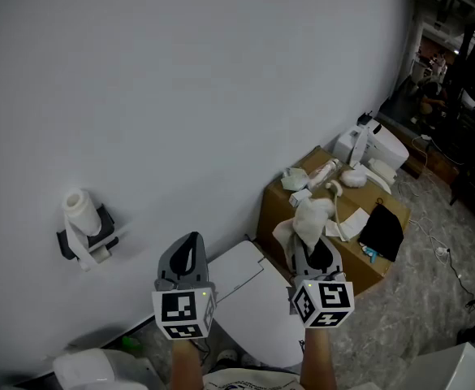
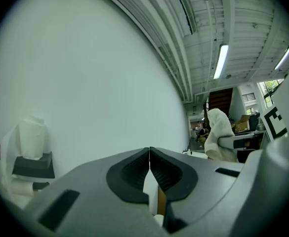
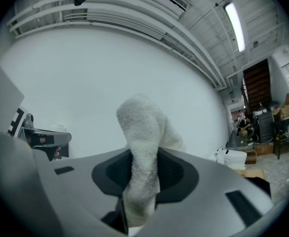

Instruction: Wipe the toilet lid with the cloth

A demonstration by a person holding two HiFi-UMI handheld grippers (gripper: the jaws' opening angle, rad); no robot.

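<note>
The left gripper (image 1: 191, 239) has its two dark ribbed jaws pressed together tip to tip, with nothing between them; its own view (image 2: 149, 150) shows only a thin seam where they meet. The right gripper (image 1: 313, 249) is pinching a white, fluffy terry cloth (image 1: 311, 216). In the right gripper view the jaws (image 3: 144, 156) squeeze the cloth (image 3: 142, 125) across its middle. A rounded, folded hump of it stands out past the tips, and a shorter tail hangs back between the jaws.

The white, smooth plastic toilet lid (image 1: 261, 319) lies below the two pairs of jaws, showing in the gap between them from the head view. The cloth appears past its far edge rather than on it. How high the jaws are above the lid I cannot tell.

The two grippers are side by side and apart, both pointing toward the plain pale wall (image 1: 180, 96). From the left jaws, the cloth (image 2: 218, 132) shows off to the right, draped over the other gripper's tip.

Left of the left jaws, a white roll of toilet paper (image 1: 80, 210) sits on a dark wall holder. Beyond the right jaws stands a brown cardboard box (image 1: 282, 214) with white odds and ends and a black rag on top.
</note>
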